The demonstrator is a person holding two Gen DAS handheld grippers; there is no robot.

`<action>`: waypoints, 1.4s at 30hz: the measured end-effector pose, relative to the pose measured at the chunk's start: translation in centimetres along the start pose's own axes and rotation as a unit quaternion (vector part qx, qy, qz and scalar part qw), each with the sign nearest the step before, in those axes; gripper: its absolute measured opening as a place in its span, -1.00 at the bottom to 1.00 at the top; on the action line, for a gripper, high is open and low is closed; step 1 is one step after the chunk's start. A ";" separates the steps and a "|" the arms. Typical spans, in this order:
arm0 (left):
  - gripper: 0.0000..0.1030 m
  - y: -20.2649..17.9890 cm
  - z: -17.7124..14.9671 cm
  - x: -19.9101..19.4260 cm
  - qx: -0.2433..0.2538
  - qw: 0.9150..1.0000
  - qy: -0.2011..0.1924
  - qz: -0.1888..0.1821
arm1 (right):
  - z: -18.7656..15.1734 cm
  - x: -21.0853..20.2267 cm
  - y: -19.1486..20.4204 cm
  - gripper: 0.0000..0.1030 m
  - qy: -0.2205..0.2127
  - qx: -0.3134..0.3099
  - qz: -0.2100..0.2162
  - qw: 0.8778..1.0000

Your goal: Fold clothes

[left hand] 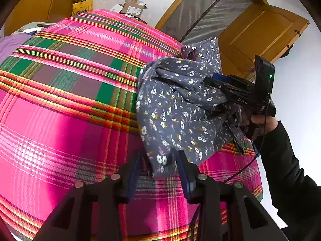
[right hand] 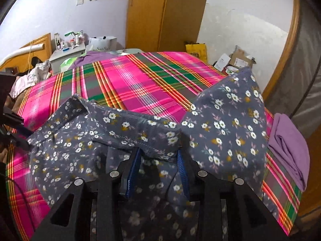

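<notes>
A grey-blue floral shirt (left hand: 180, 108) lies crumpled on the pink plaid bed sheet (left hand: 70, 100) near the bed's right edge. My left gripper (left hand: 160, 166) stands open with a hanging corner of the shirt loosely between its fingers. In the right wrist view the shirt (right hand: 226, 124) is bunched, its collar band running across in front of my right gripper (right hand: 159, 158). That gripper is open, and the fabric lies between and under its blue pads without being pinched. The right gripper (left hand: 210, 80) also shows in the left wrist view, resting over the shirt in a person's hand (left hand: 260, 120).
A folded purple garment (right hand: 289, 146) lies on the sheet's (right hand: 130, 80) right edge. More purple cloth (right hand: 94, 57) sits at the far end beside a bedside cabinet (right hand: 66, 52) with bottles. A wooden wardrobe (right hand: 164, 14), boxes (right hand: 238, 60) and a yellow bag (right hand: 196, 51) stand beyond the bed.
</notes>
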State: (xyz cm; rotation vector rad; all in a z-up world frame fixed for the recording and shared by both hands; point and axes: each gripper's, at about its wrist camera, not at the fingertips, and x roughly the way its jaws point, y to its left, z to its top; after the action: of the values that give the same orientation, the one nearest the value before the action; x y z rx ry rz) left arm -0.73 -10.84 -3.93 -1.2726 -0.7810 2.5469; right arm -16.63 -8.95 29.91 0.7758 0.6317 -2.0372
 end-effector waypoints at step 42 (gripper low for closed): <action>-0.95 -2.4 3.5 -5.3 0.044 0.995 -0.085 0.002 | 15.7 -11.4 2.1 -0.91 -0.204 0.002 -0.117 0.972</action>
State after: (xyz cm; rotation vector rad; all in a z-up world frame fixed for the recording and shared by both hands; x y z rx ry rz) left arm -0.42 -12.19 2.69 -1.0433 -0.6884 2.6860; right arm -14.27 -14.55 48.48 0.2733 0.4974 -2.3232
